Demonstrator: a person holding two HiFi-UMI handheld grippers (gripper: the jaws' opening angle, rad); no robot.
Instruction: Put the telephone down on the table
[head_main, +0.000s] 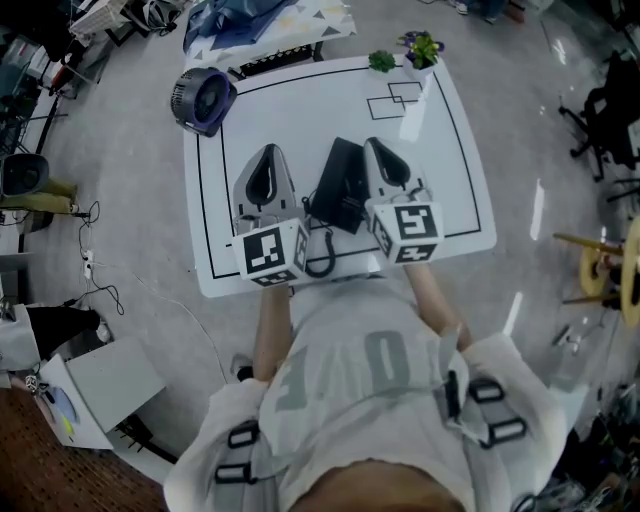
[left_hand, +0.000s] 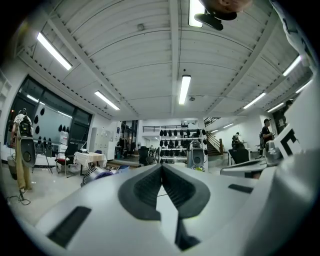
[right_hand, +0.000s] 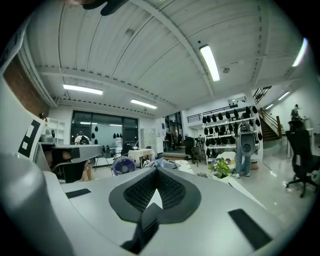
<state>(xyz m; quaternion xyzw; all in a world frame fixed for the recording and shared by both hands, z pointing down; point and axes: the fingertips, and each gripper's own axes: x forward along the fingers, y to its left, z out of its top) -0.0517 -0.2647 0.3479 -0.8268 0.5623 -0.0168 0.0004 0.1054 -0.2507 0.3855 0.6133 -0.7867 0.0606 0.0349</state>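
White left tool (left_hand: 161, 166): jaws pressed together along their dark ribbed pads, nothing between them; it points about level, out over the room
White right tool (right_hand: 156, 170): jaws also closed tip to tip, empty; it points out over the far side of the counter
Grey marker cubes: one at the rear of each tool, the left cube (head_main: 272, 252) and the right cube (head_main: 407, 228); both show a black-and-white square to the head view
Black telephone (head_main: 340, 185): lying on the counter between the two tools (held by neither); in the head view the right tool overlaps its right edge
Black cord (head_main: 320, 255): curls from the telephone's near end toward the counter's near edge, between the two cubes
White counter (head_main: 450, 170): a black line runs round its top just inside the edge; two overlapping outlined rectangles (head_main: 395, 98) are drawn near the far side
Green plants: a small flowering plant (head_main: 421, 48) at the far edge; a smaller green plant (head_main: 381, 61) just beside it
Dark blue fan (head_main: 205, 98): round, at the counter's far left corner
Pale shirt (head_main: 370, 370): worn by the person, with dark straps over it; both bare forearms reach forward to the tools
Grey floor (head_main: 120, 250): cables and furniture lie around the counter
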